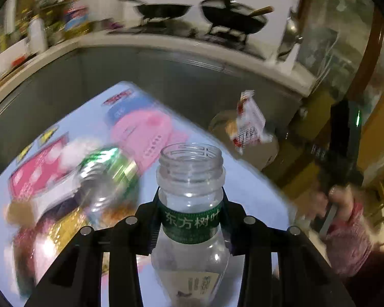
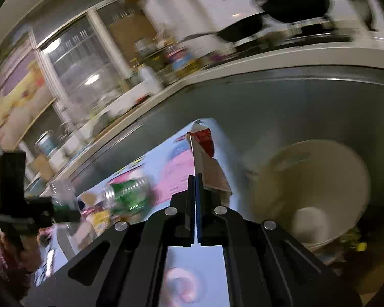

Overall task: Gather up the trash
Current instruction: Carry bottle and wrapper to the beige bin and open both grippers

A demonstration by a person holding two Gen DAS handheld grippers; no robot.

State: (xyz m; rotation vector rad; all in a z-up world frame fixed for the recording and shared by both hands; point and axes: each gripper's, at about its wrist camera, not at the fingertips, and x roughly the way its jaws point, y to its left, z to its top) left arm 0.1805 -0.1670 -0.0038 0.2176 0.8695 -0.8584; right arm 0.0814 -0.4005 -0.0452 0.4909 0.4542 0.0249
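Between my left gripper (image 1: 190,220) pads: clear capless bottle (image 1: 190,204), clamped at green neck band. My right gripper (image 2: 195,199) pinches snack wrapper (image 2: 204,158). Green bottle (image 1: 107,168) at ten o'clock on table (image 1: 253,186). Cream bin (image 2: 312,179) at two o'clock.

The bottle (image 1: 190,179) is showing clear, glossy plastic. The wrapper (image 1: 249,121) is looking like thin, shiny foil. The pans (image 1: 163,10) are appearing matt black.

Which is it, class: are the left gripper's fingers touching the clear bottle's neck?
Touching. The left wrist view shows both fingers pressed against the green band on the clear bottle, no gap either side.
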